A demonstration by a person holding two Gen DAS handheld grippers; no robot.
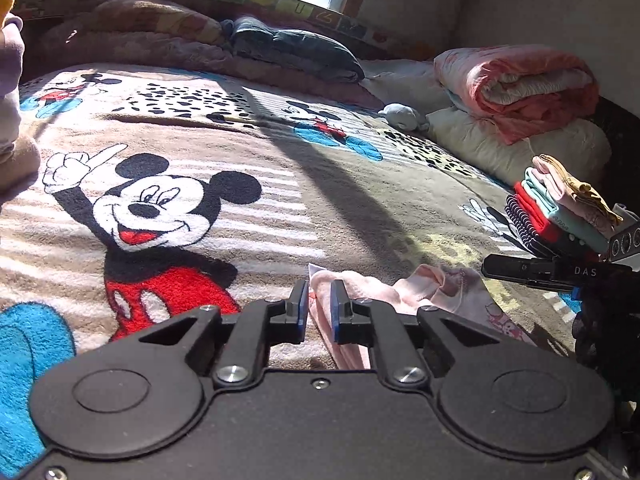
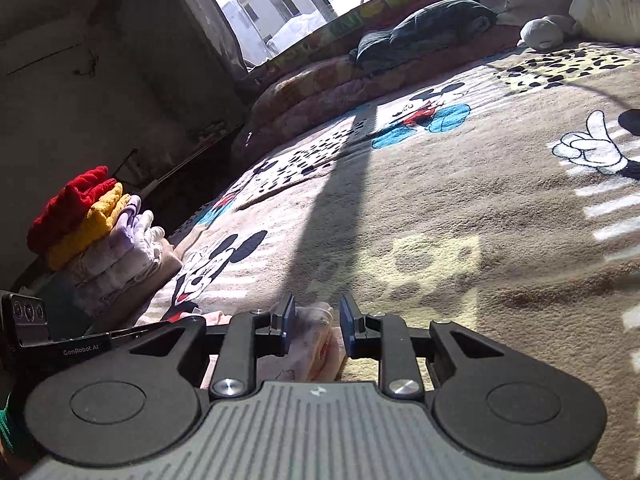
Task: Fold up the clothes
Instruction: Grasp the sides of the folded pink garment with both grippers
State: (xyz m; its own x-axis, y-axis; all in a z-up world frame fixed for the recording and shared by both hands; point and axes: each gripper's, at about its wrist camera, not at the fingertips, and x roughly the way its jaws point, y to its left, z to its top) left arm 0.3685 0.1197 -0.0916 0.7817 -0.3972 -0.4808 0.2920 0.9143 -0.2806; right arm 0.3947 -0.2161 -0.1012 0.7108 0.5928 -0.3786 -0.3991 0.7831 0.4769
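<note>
1. While both grippers sat low over the Mickey Mouse blanket point(image 1: 248, 152), the pink garment point(image 1: 420, 292) lay crumpled on it at the near edge.
2. The left gripper point(image 1: 319, 304) had its blue pads narrowly apart, with a fold of the garment rising between them; whether they truly pinched it could not be told.
3. The right gripper point(image 2: 317, 320) stood wider, its fingers spread around the same pink cloth point(image 2: 316, 344), not pressing it.
4. Folded stacks point(image 1: 560, 208) sat near the right edge.
</note>
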